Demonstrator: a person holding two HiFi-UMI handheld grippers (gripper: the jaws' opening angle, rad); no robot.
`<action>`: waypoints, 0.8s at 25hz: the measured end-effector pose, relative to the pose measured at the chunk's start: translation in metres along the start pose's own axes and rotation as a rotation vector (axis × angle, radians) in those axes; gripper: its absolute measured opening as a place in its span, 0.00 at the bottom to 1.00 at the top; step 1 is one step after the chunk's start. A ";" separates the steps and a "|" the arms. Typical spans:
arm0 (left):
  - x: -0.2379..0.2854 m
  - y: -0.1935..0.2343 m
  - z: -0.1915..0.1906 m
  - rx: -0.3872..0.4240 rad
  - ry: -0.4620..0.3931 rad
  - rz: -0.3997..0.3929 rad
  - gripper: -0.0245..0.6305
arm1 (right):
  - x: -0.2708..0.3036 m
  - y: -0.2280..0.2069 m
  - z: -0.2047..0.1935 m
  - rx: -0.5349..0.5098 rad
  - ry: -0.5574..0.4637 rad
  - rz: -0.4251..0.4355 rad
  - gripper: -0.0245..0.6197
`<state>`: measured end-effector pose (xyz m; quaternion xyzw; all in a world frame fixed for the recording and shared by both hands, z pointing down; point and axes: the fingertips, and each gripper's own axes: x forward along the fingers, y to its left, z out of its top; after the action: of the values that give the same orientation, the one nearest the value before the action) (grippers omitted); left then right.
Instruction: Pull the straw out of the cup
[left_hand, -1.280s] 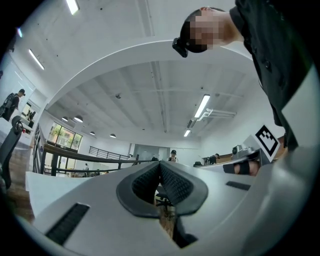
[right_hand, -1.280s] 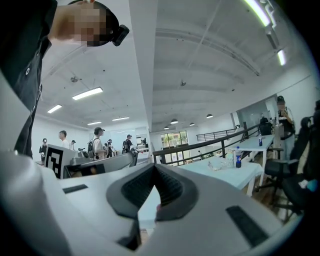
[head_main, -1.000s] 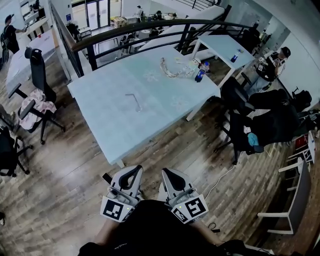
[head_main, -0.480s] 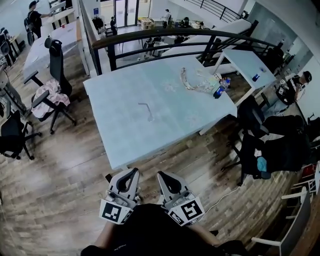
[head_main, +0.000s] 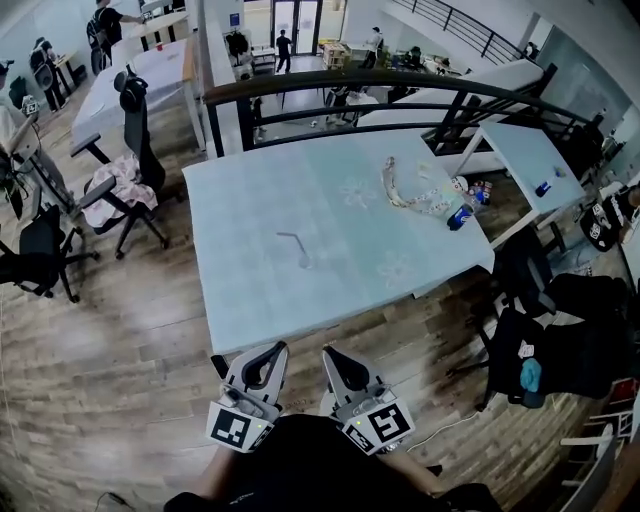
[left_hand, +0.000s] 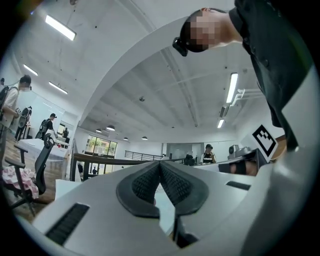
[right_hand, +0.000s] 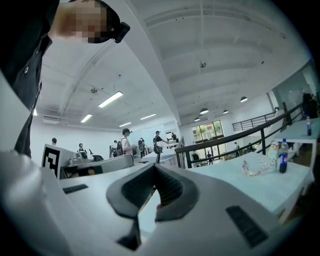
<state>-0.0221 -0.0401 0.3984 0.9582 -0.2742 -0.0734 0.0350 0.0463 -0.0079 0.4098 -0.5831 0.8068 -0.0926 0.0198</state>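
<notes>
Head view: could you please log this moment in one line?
left gripper shut, empty | right gripper shut, empty | both short of table | straw lying on table

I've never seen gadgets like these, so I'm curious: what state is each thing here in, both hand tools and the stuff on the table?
Left gripper: shut, empty.
Right gripper: shut, empty.
Straw: bent, lying flat on the table, untouched.
Bottle: standing upright.
Clear plastic: crumpled, loose beside the bottle.
Office chair: unoccupied, pink cloth draped over it.
</notes>
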 end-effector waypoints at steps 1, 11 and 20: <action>0.007 -0.003 -0.001 0.003 0.005 0.010 0.06 | 0.000 -0.008 0.002 0.001 0.002 0.011 0.05; 0.070 -0.035 -0.003 0.036 0.002 0.141 0.06 | -0.008 -0.083 0.019 0.000 0.009 0.145 0.05; 0.110 -0.058 -0.015 0.092 0.023 0.222 0.06 | -0.023 -0.134 0.022 0.000 0.018 0.207 0.05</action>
<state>0.1026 -0.0491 0.3941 0.9234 -0.3812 -0.0454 0.0020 0.1823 -0.0292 0.4096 -0.4957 0.8629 -0.0955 0.0221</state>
